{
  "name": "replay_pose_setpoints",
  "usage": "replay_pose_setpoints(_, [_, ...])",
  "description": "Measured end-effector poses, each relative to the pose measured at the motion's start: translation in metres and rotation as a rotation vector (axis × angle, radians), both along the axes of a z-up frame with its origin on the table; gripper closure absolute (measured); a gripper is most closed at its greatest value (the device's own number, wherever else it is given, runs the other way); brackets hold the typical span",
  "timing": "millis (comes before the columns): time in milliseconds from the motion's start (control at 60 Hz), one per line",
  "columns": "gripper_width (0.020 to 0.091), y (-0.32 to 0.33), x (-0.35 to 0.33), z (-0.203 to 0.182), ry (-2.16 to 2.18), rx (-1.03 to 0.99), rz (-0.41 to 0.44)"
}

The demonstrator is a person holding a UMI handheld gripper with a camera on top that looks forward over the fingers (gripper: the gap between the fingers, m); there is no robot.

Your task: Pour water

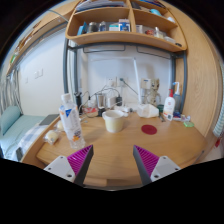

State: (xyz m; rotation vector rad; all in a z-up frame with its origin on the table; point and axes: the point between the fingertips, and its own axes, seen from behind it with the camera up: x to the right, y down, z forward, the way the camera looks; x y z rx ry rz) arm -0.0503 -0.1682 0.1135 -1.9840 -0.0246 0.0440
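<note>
A clear plastic water bottle with a label stands upright on the wooden table, ahead of the left finger. A cream cup stands near the table's middle, beyond the fingers. My gripper is held above the near part of the table, open, with its magenta pads wide apart and only bare wood between them. Bottle and cup are both well ahead of the fingertips.
A red round coaster lies right of the cup. A white bottle with a red cap stands at the right. Metal items and crumpled white paper sit along the back wall. Shelves hang above. A bed lies left.
</note>
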Motion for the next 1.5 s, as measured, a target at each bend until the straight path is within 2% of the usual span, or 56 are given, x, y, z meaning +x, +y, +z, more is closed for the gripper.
replay_pose_setpoints(100, [0.0285, 0.006, -0.093, -0.026, 0.035, 0.018, 0.04])
replay_pose_setpoints(283, [0.0275, 0.034, -0.161, -0.028, 0.07, 0.042, 0.11])
replay_pose_setpoints(417, [0.0273, 0.063, -0.181, -0.021, 0.06, 0.074, 0.114])
replay_pose_setpoints(733, [0.028, 0.124, -0.186, -0.016, 0.059, 0.129, 0.04])
replay_pose_setpoints(800, [0.0344, 0.134, -0.184, -0.017, 0.065, 0.147, 0.02])
replay_pose_setpoints(833, [0.0421, 0.136, -0.185, -0.015, 0.074, 0.161, 0.02])
replay_pose_setpoints(867, [0.0563, 0.139, -0.189, -0.01, 0.092, 0.189, 0.032])
replay_pose_setpoints(917, [0.0579, 0.141, -0.19, -0.01, 0.094, 0.199, 0.039])
replay_pose_setpoints(1083, [0.0721, 0.148, -0.192, -0.009, 0.053, 0.221, 0.075])
replay_pose_setpoints(1150, [0.0738, 0.15, -0.19, -0.011, 0.045, 0.215, 0.052])
replay_pose_setpoints(1333, [0.0738, 0.153, -0.192, -0.012, 0.029, 0.174, 0.067])
replay_pose_setpoints(1433, [0.074, 0.159, -0.194, 0.0, 0.08, 0.148, 0.091])
replay_pose_setpoints(1500, [0.0742, 0.169, -0.188, 0.008, 0.155, 0.12, 0.063])
